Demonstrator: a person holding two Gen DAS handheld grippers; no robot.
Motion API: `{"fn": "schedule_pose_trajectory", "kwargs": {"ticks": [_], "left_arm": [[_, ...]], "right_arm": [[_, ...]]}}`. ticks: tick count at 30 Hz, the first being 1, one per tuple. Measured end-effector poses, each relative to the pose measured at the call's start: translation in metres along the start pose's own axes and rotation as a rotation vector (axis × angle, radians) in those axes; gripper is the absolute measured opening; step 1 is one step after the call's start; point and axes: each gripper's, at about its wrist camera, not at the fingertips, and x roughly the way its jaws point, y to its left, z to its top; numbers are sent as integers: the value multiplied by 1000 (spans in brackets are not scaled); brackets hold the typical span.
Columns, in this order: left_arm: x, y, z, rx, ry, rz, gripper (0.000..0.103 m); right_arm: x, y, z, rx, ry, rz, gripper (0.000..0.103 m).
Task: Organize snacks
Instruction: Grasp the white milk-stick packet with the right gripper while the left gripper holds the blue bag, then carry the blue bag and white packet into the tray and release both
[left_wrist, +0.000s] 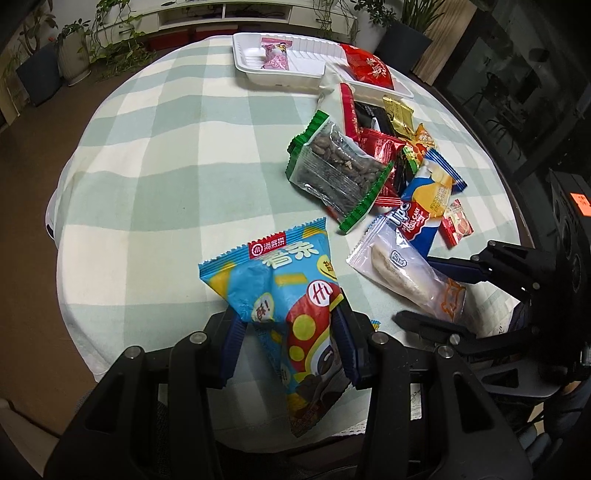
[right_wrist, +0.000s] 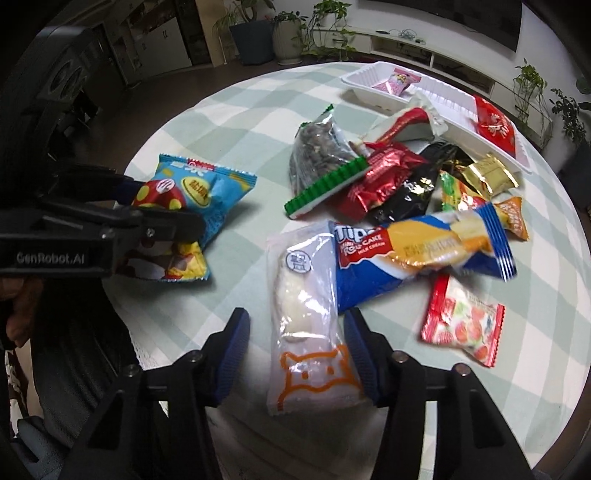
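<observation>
The clear packet (right_wrist: 310, 325) lies between the parted right tool (right_wrist: 295, 339) fingers.

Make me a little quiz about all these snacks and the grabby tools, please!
1. True or false: the left tool is shut on the blue chip bag.
2. Which snack lies between the open fingers of the right tool?
A. the sunflower seed pack
B. the clear pastry packet
C. the gold candy
3. Fill in the blank: the pink candy sits in the white ____.

Key:
1. True. Both blue fingers press the bag's sides.
2. B. The clear pastry packet lies between them, not yet squeezed; the sunflower seed pack and gold candy lie farther off.
3. tray.
</observation>
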Motion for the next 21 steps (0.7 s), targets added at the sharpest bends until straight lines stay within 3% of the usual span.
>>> {"fn": "schedule_pose_trajectory", "kwargs": {"ticks": [3, 9, 21], "left_arm": [[0, 1, 0, -1, -2, -5, 42], [1, -3, -1, 9, -1, -15, 42], [1, -9, -1, 13, -1, -46, 42]], "right_arm": [[0, -5, 1, 9, 5, -2, 39], [-3, -9, -1, 27, 4, 12, 30], [-21, -13, -7, 77, -43, 66, 26]]}}
